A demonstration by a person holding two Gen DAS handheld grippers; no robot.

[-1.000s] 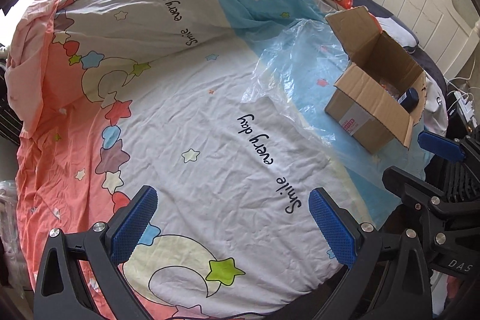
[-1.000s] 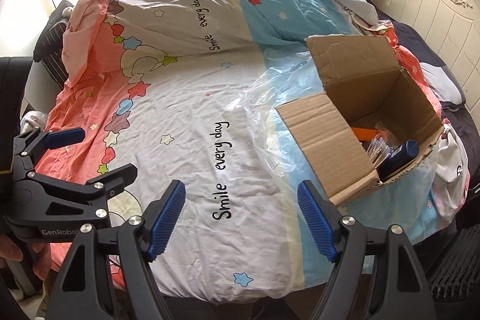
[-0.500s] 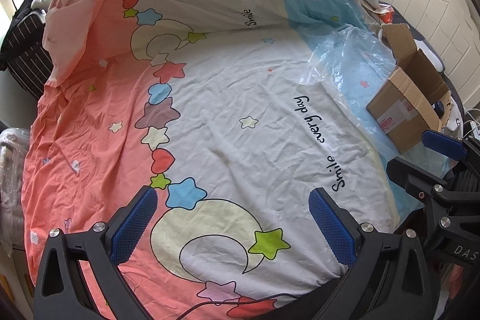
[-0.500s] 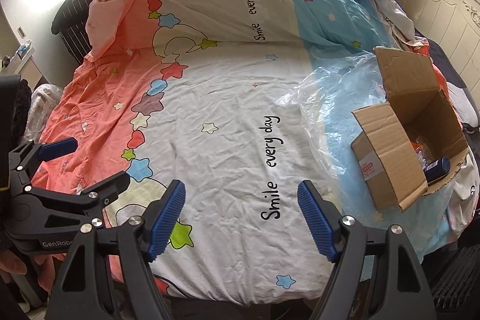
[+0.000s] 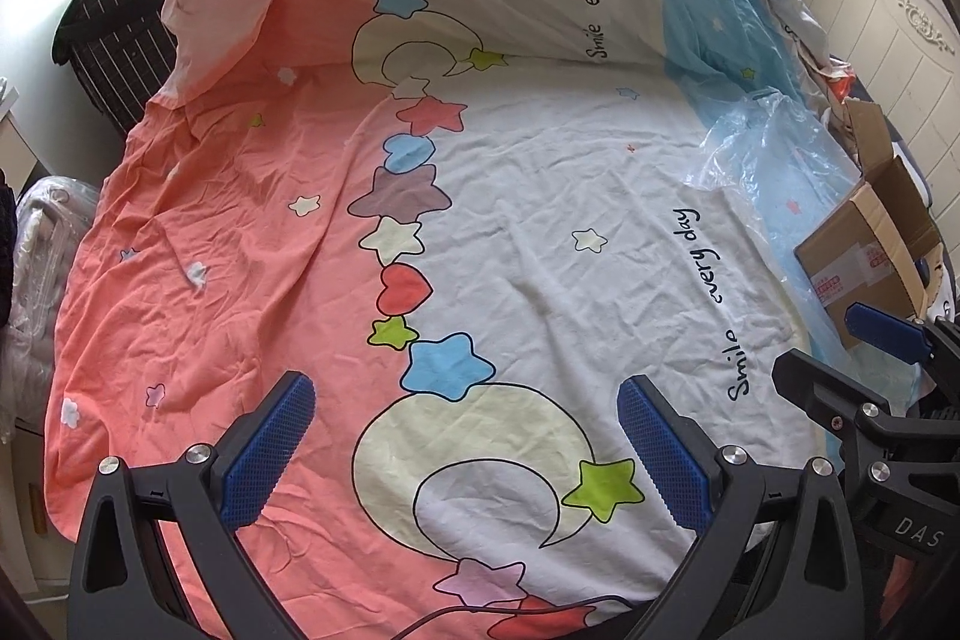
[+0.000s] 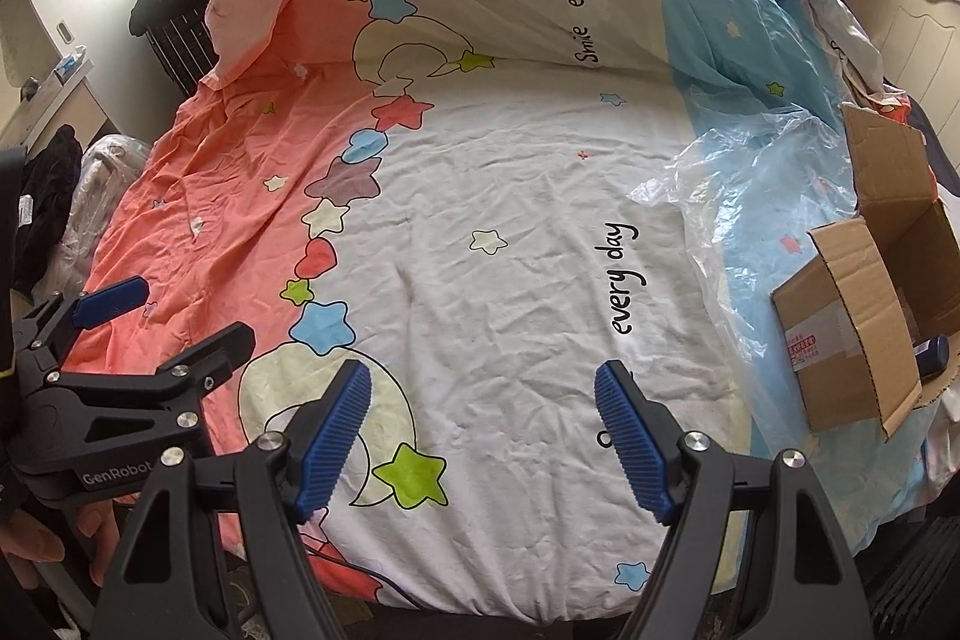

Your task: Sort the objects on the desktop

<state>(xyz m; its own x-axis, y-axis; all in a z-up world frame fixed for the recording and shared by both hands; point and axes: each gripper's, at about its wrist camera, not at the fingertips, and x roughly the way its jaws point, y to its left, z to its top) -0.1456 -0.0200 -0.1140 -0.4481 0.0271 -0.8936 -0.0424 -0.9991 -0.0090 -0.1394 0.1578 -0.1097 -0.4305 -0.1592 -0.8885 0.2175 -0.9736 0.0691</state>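
The cardboard box [image 6: 864, 316], the sorting container as I judge it, now sits at the far right edge of both views. A second ago it filled much of the right wrist view, so both grippers have pulled back and swung left, away from it.

Going left to right: a dark striped bag [image 5: 114, 34] stands beyond the bed's left side. The star-and-moon bedsheet [image 5: 516, 232] spreads across the middle with no loose object on it. A clear plastic bag [image 6: 738, 196] lies just left of the box, which holds a dark blue cylinder [image 6: 933, 353] near its open mouth.

The left gripper [image 5: 465, 451] hovers over the near edge of the sheet, fingers wide apart and holding nothing. The right gripper [image 6: 483, 439] hovers beside it, likewise spread and empty.

With items boxed and the sheet bare, the sorting looks finished or close to it.
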